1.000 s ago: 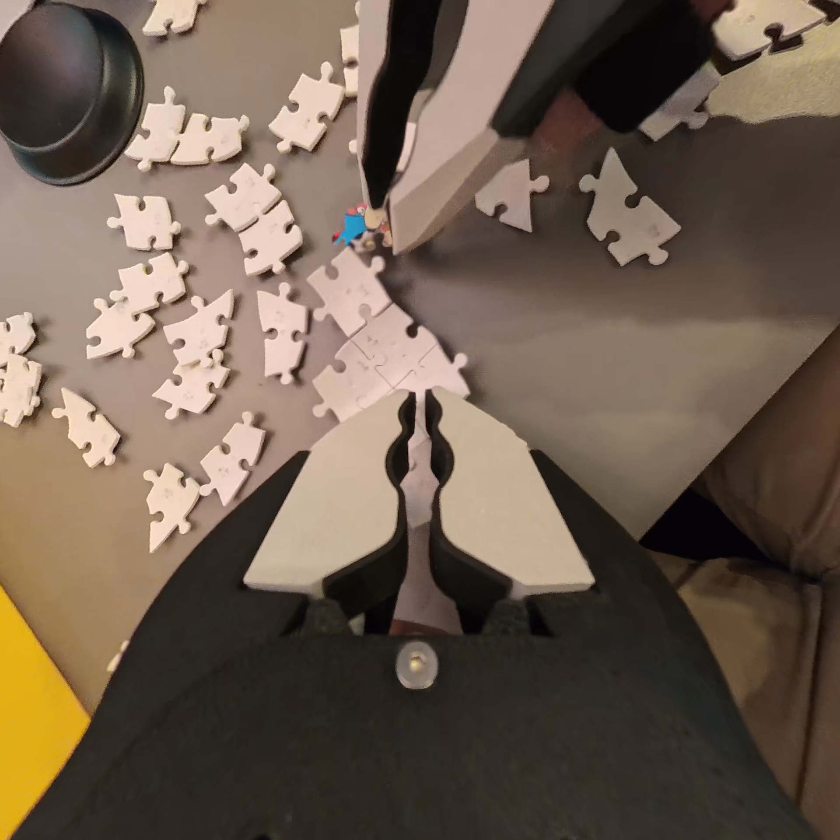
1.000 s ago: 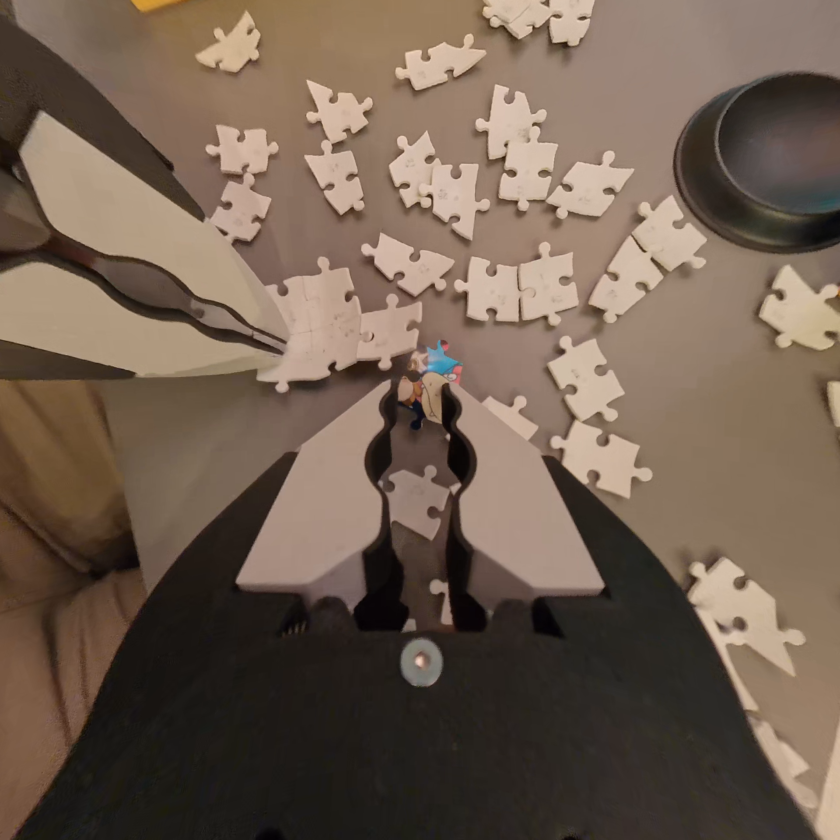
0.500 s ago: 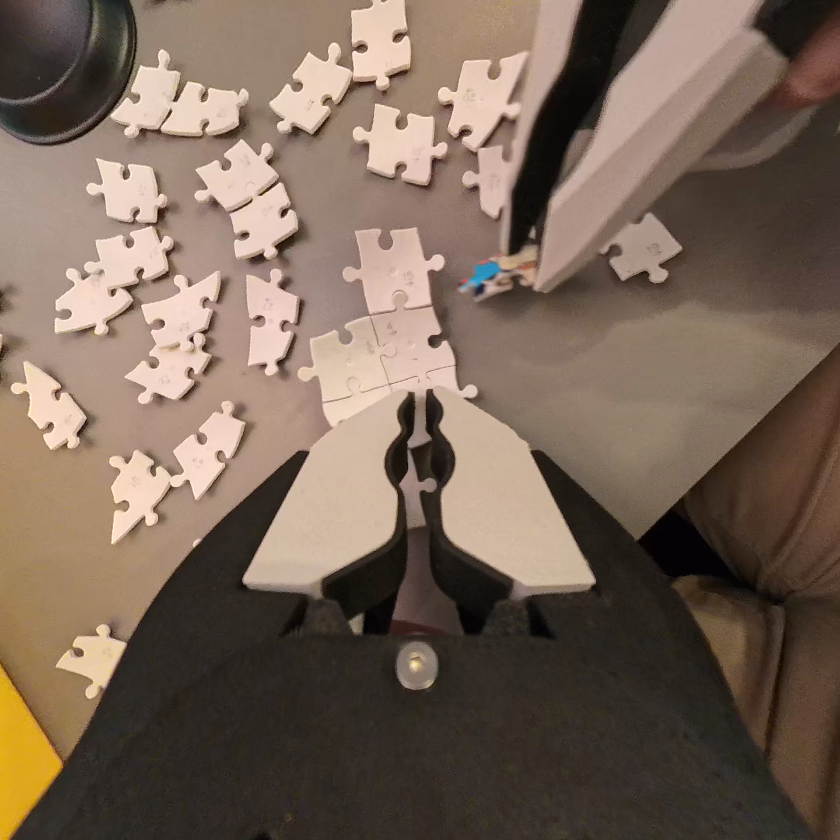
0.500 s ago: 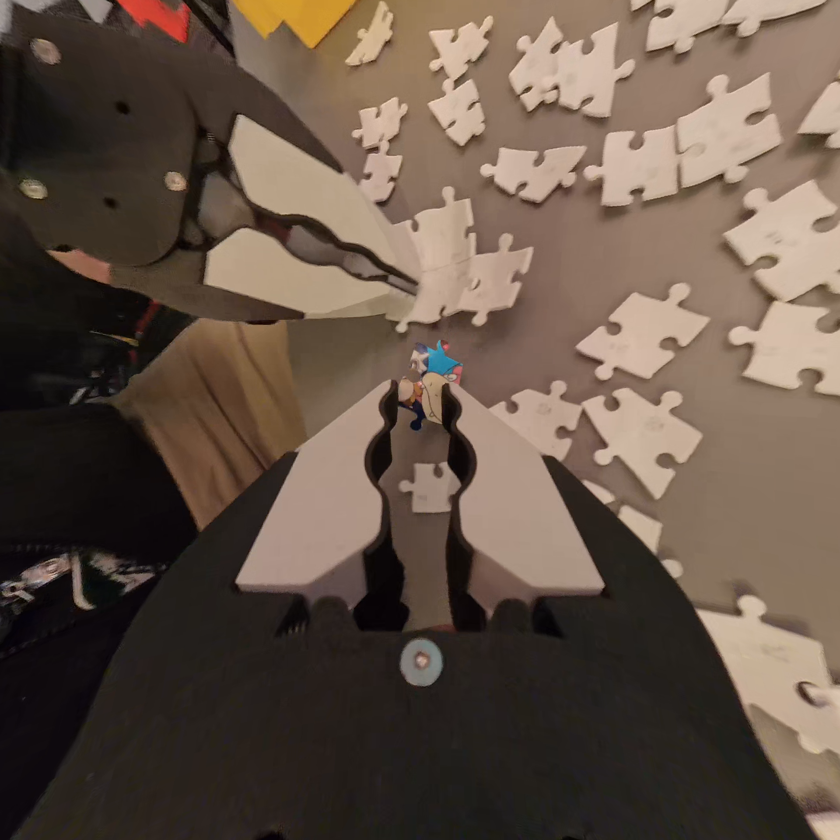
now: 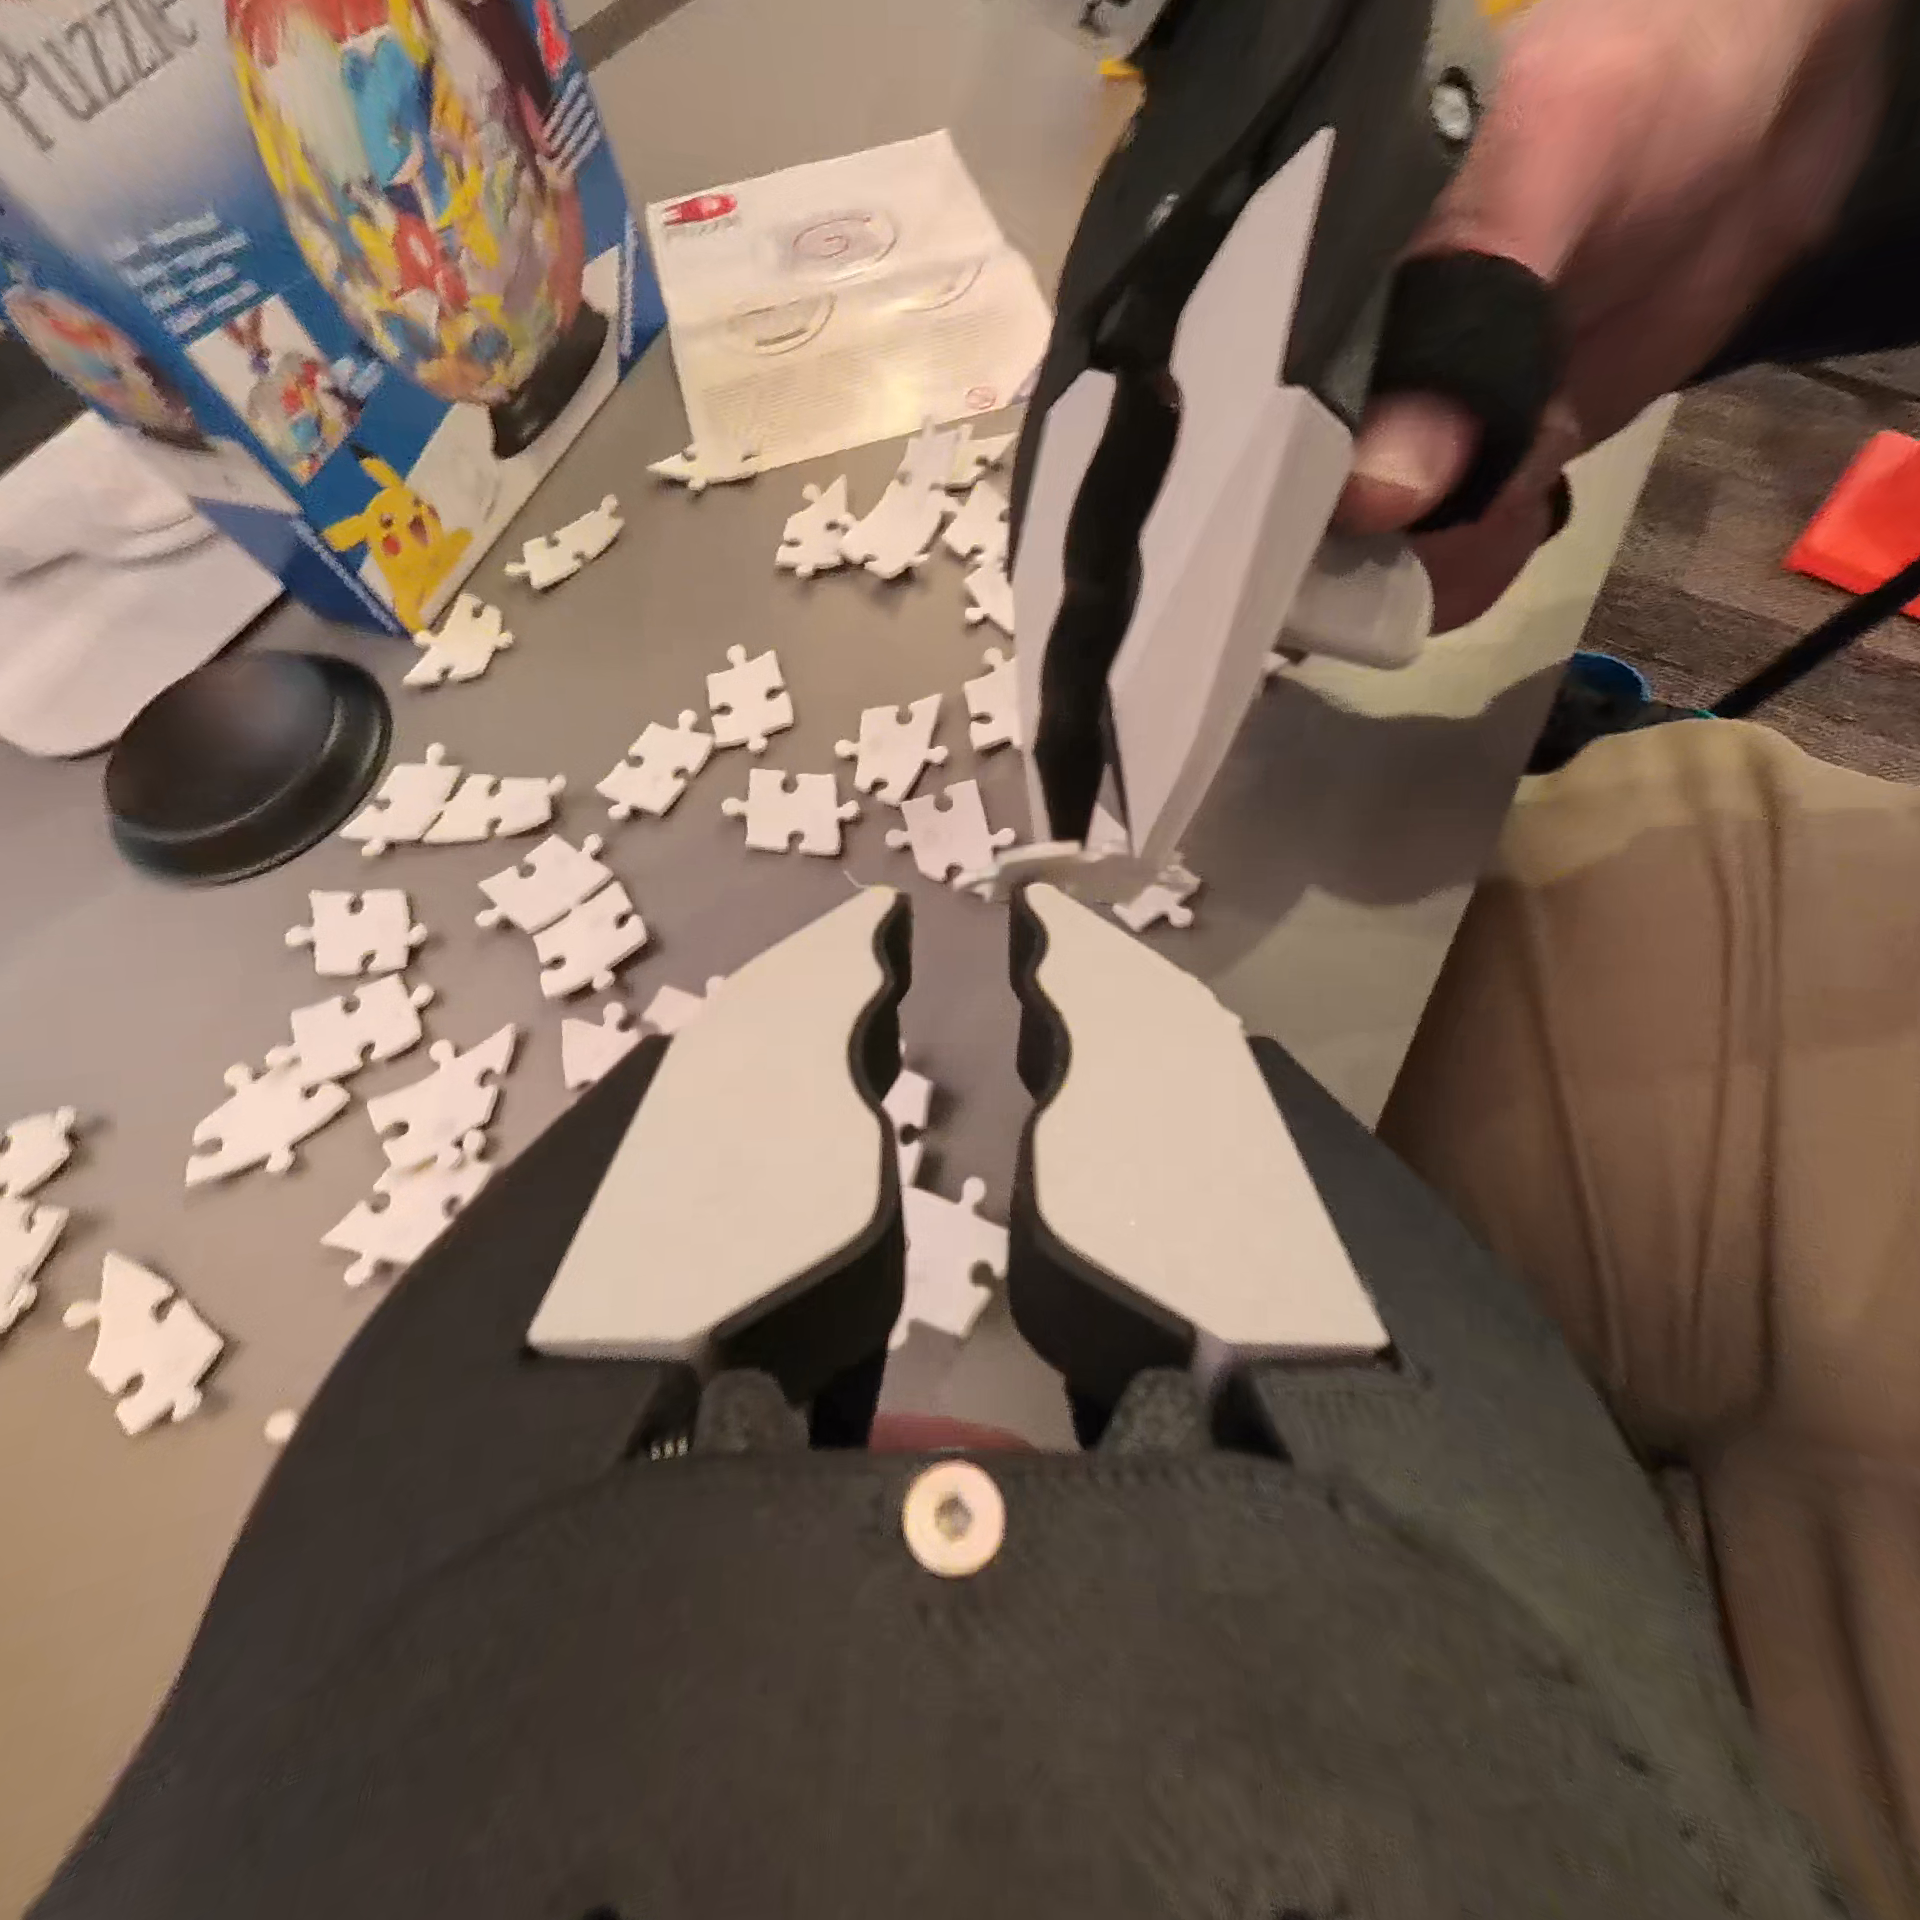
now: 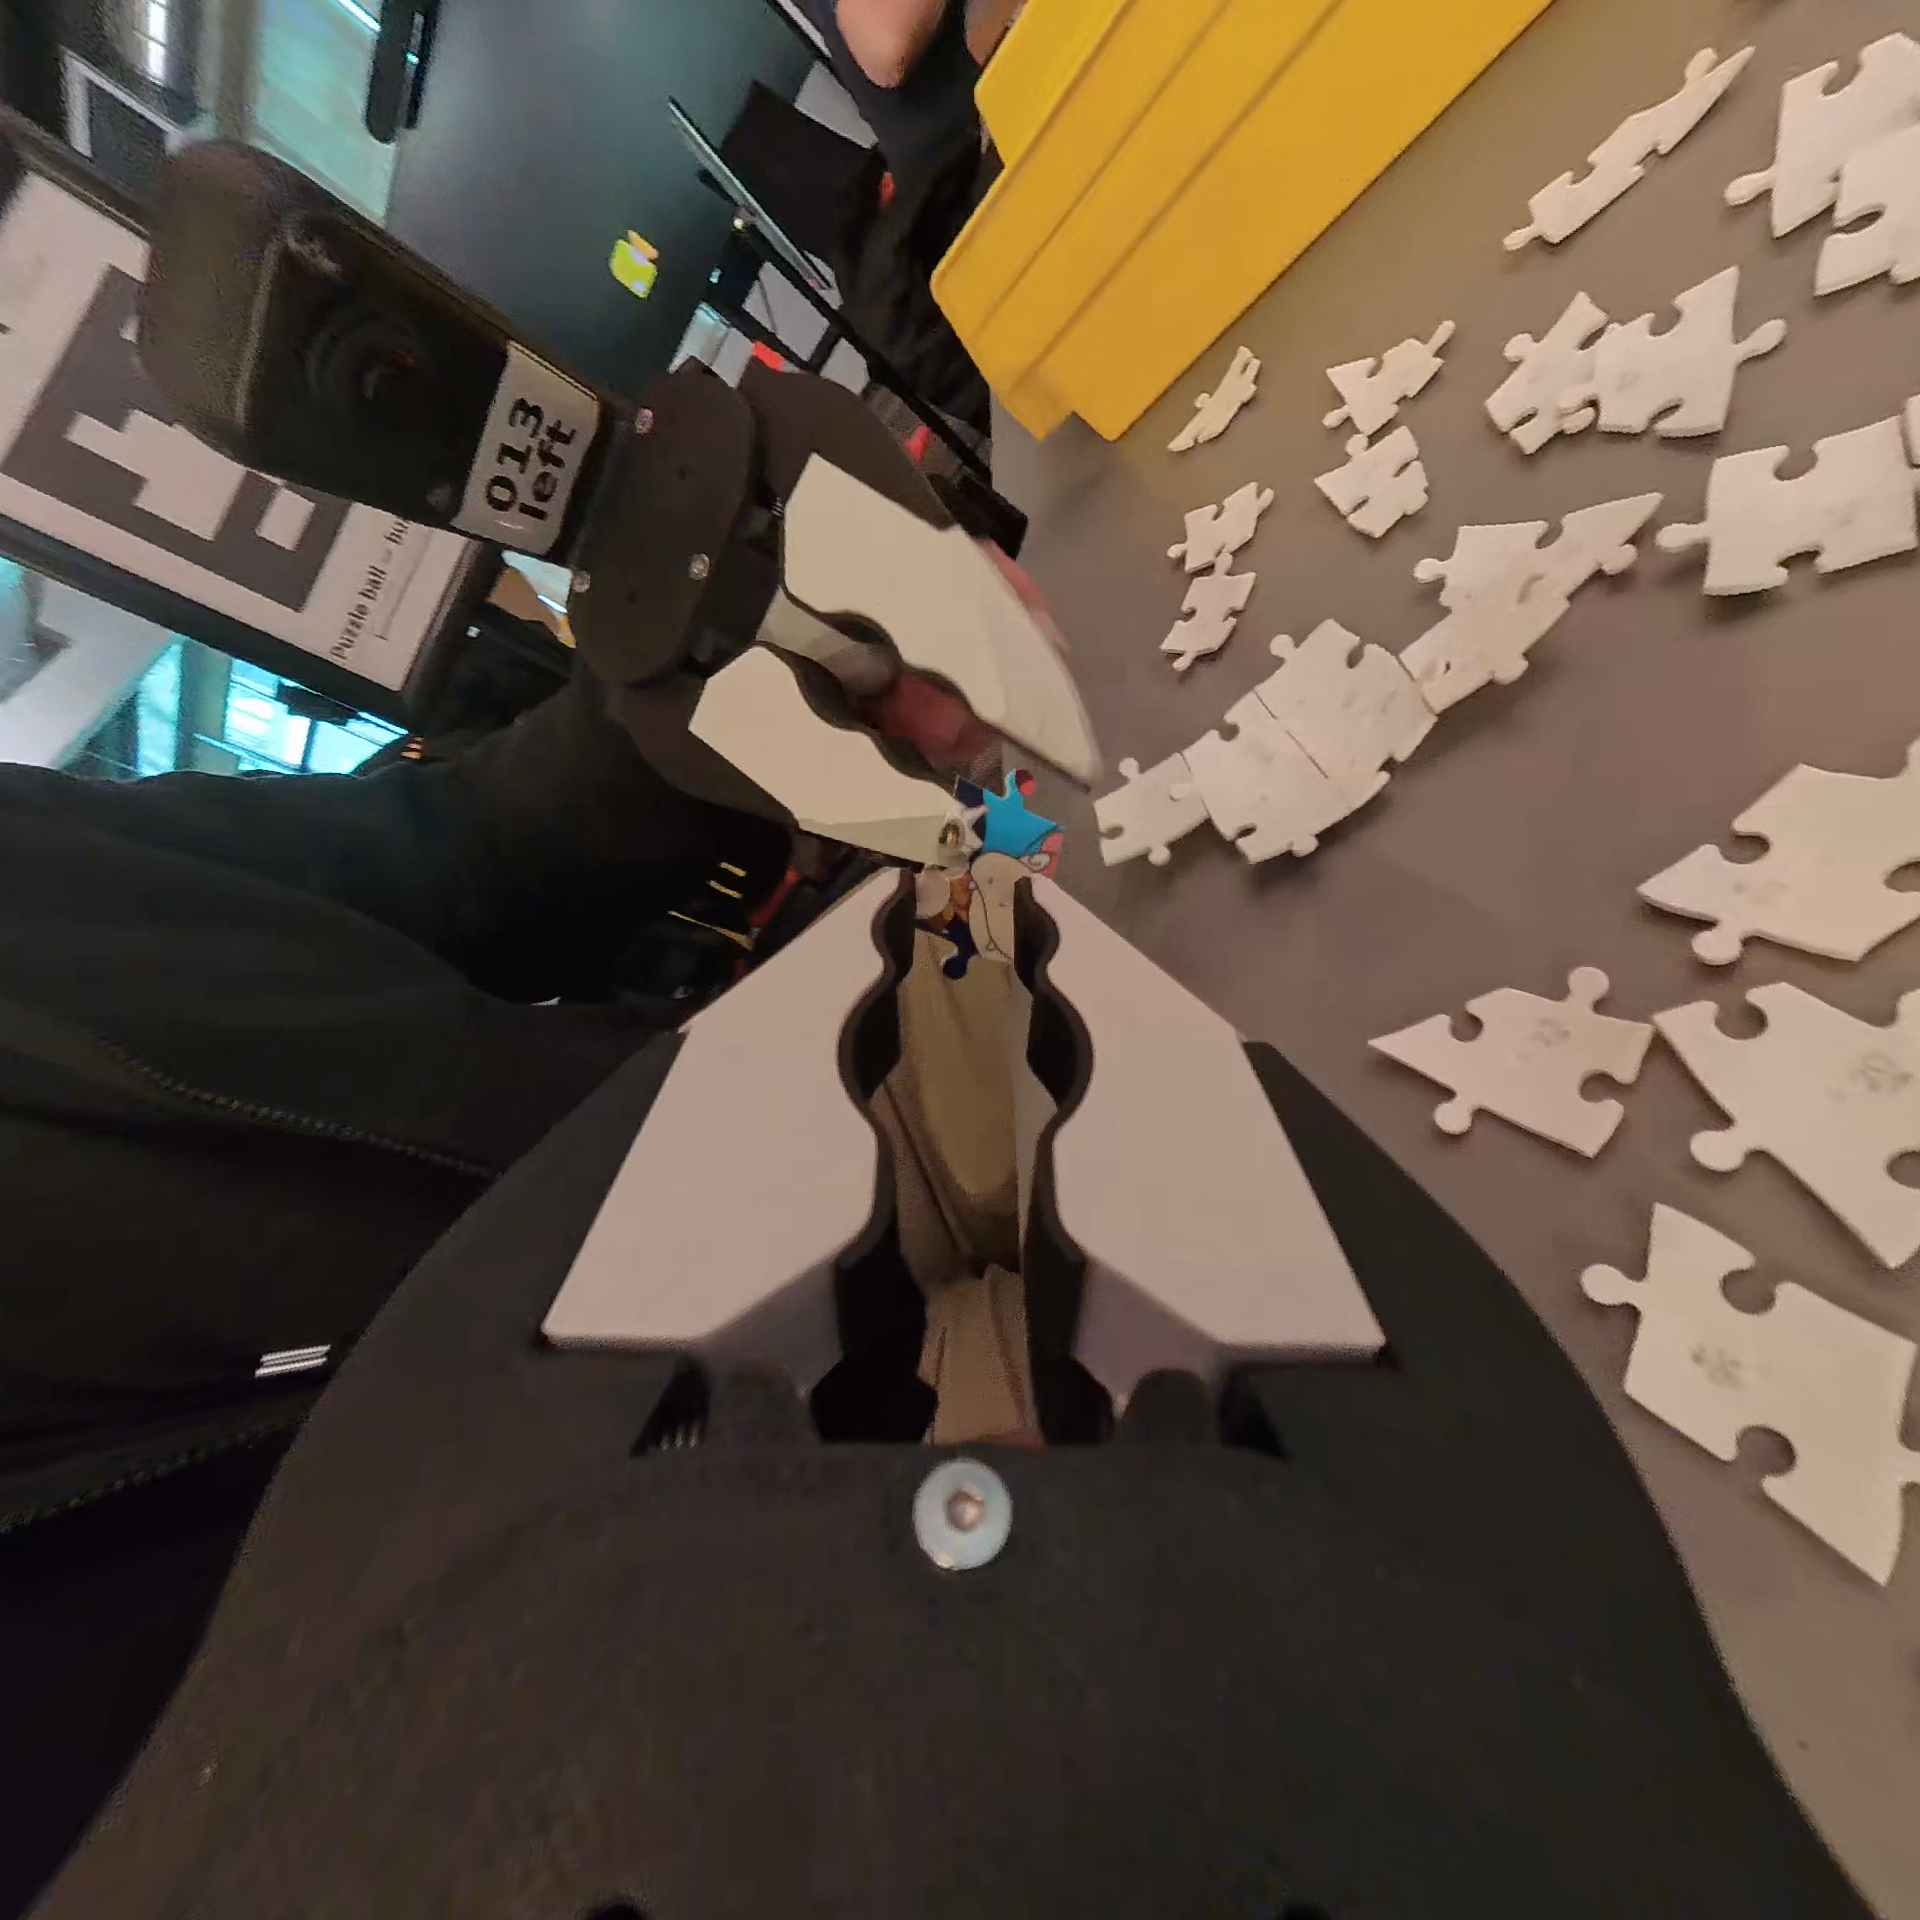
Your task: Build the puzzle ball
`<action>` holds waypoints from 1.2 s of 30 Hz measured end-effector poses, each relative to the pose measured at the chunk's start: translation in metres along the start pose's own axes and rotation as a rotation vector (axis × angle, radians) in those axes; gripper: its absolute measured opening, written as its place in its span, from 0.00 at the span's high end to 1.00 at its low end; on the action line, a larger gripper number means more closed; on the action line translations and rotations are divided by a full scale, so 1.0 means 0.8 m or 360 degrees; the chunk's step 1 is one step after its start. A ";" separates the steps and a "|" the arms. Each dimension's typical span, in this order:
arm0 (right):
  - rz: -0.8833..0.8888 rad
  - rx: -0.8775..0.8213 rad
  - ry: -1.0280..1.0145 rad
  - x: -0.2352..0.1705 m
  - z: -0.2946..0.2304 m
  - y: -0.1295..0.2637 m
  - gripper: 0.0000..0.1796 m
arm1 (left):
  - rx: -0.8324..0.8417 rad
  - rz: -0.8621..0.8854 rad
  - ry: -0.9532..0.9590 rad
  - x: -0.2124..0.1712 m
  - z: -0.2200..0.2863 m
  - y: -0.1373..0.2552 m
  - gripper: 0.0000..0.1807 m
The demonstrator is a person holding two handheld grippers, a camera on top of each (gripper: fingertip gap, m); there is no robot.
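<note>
Grey tabletop [image 5: 1351, 935] fills most of the scene, littered with white puzzle pieces [image 5: 795, 810] lying face down, a black round stand [image 5: 244, 764] and a blue puzzle box [image 5: 343, 312] at the far side, next to a folded instruction sheet [image 5: 852, 301]. Over by the left edge sits a yellow bin [image 6: 1195, 208].

From where I stand, the right gripper [image 6: 971, 899] has its two fingers pinched onto a single colourful piece [image 6: 982, 868], printed side showing blue and cream, held up off the table near its front edge. The left gripper [image 5: 961, 909] hangs just beside it with its jaws spread apart and nothing between them; its tips nearly meet that held piece, one finger [image 6: 1029, 686] reaching just above it. A joined cluster of white pieces [image 6: 1288, 743] lies flat on the table just beyond both sets of tongs, apart from either.
</note>
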State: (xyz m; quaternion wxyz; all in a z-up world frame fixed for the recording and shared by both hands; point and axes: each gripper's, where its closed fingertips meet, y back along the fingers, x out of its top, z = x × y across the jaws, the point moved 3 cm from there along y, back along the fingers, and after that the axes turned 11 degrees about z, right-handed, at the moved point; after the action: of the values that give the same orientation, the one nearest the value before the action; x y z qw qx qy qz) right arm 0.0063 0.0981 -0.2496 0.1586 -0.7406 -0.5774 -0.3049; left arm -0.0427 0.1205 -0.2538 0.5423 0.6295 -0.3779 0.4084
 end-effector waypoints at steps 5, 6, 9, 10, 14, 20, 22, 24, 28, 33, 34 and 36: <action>-0.0036 0.0081 -0.0042 0.002 0.000 0.001 0.91 | -0.0117 0.0064 -0.0062 0.002 0.006 0.000 0.93; -0.0050 0.0100 -0.0051 0.002 0.000 0.001 0.91 | -0.0137 0.0075 -0.0070 0.002 0.006 0.000 0.91; -0.0098 0.0157 -0.0060 0.003 0.000 0.001 0.91 | -0.0120 0.0063 -0.0239 0.004 0.000 0.004 0.85; -0.0118 0.0178 -0.0064 0.003 -0.001 0.001 0.91 | -0.0150 0.0074 -0.0268 0.008 0.002 0.006 0.86; -0.0170 0.0203 -0.0066 0.009 0.002 0.000 0.91 | -0.0246 0.0077 -0.0366 0.015 0.009 0.006 0.93; -0.0130 0.0008 0.0172 0.030 0.012 0.002 0.93 | -0.0239 -0.0012 -0.0082 0.002 -0.008 0.007 0.98; -0.0156 -0.0075 0.0328 0.035 0.010 0.001 0.89 | -0.0255 -0.0060 0.0073 -0.001 -0.018 0.009 0.98; -0.0204 -0.0179 0.0518 0.041 0.010 0.002 0.87 | -0.0319 -0.0087 0.0205 -0.002 -0.023 0.012 0.99; -0.0354 -0.0283 0.0741 0.039 0.009 -0.009 0.90 | -0.0438 -0.0184 0.0321 -0.002 -0.027 0.014 0.99; -0.0444 -0.0301 0.0718 0.030 0.017 -0.023 1.00 | -0.0570 -0.0289 0.0308 -0.001 -0.025 0.013 0.99; -0.0428 -0.0315 0.0677 0.030 0.020 -0.023 1.00 | -0.0580 -0.0310 0.0309 -0.002 -0.026 0.012 0.99; -0.0363 -0.0340 0.0556 0.031 0.022 -0.021 1.00 | -0.0546 -0.0294 0.0318 -0.002 -0.030 0.010 0.98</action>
State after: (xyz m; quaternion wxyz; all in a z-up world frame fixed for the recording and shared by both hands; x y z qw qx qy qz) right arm -0.0011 0.1321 -0.2494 0.1413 -0.6191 -0.5857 -0.5036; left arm -0.0528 0.1433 -0.2505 0.7114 0.5163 -0.3270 0.3471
